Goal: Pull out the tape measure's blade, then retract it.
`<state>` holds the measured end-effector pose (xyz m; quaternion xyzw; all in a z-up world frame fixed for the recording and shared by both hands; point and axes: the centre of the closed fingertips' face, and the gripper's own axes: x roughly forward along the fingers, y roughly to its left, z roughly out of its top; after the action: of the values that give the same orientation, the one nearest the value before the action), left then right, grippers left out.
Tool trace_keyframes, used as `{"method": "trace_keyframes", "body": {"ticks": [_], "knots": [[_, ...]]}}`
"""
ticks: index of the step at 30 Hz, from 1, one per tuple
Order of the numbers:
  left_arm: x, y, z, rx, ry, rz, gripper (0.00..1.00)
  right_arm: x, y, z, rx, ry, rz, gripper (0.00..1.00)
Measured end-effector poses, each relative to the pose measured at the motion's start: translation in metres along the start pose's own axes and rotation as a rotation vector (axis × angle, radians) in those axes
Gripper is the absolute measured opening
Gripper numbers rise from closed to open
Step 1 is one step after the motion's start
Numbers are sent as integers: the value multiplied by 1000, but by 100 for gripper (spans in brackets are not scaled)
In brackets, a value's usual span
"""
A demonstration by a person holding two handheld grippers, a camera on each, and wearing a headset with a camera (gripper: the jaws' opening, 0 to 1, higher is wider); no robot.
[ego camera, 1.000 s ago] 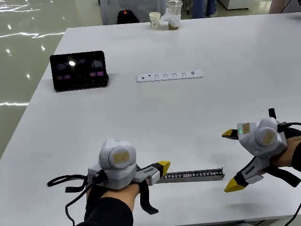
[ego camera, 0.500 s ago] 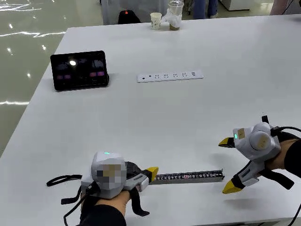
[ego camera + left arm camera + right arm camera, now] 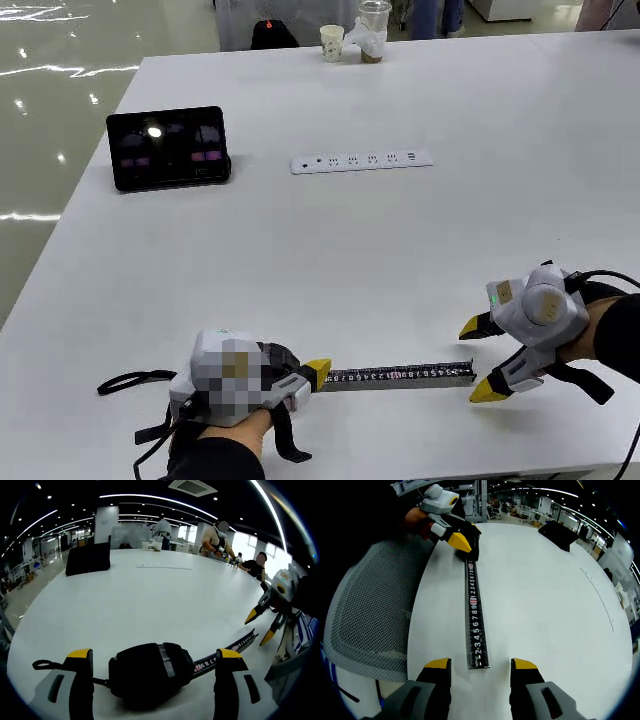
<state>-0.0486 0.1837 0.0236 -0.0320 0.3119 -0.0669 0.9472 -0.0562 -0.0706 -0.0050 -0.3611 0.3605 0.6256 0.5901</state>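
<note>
Left gripper [image 3: 155, 654]: jaws open, one on each side of the black tape case [image 3: 150, 675], with a gap showing on both sides. The case rests on the table [image 3: 380, 250]. The blade [image 3: 474, 615] lies flat, extended from the case. Right gripper [image 3: 481, 663]: jaws open, empty, set on either side of the blade's free end.
</note>
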Motion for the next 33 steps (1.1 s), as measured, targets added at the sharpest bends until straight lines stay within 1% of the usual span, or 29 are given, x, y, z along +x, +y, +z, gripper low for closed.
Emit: {"method": "trace_keyframes", "body": {"ticks": [4,6,11,15,19,23,27,32,33], "knots": [[0,-1,0,3,0,-3,99,1,-1,-1,0,5,3,36],[1,-1,0,3,-1,-5,99,2,0,0,0,6,7,34],[2,-1,0,8,-4,-3,99,4,3,-3,-22,28,18,27],[1,-2,1,8,-9,-7,99,6,2,-6,-30,38,17,22],[2,-3,2,9,-11,-10,98,7,2,-4,-36,42,13,16],[2,-4,1,15,-10,-13,96,9,2,-3,-52,47,11,14],[2,-2,-1,8,-4,-7,94,9,2,-3,-78,45,13,13],[2,-2,-1,9,-4,-6,92,8,1,-4,-61,47,13,13],[3,-2,-1,10,-4,-7,92,8,1,-4,-49,43,15,13]]}}
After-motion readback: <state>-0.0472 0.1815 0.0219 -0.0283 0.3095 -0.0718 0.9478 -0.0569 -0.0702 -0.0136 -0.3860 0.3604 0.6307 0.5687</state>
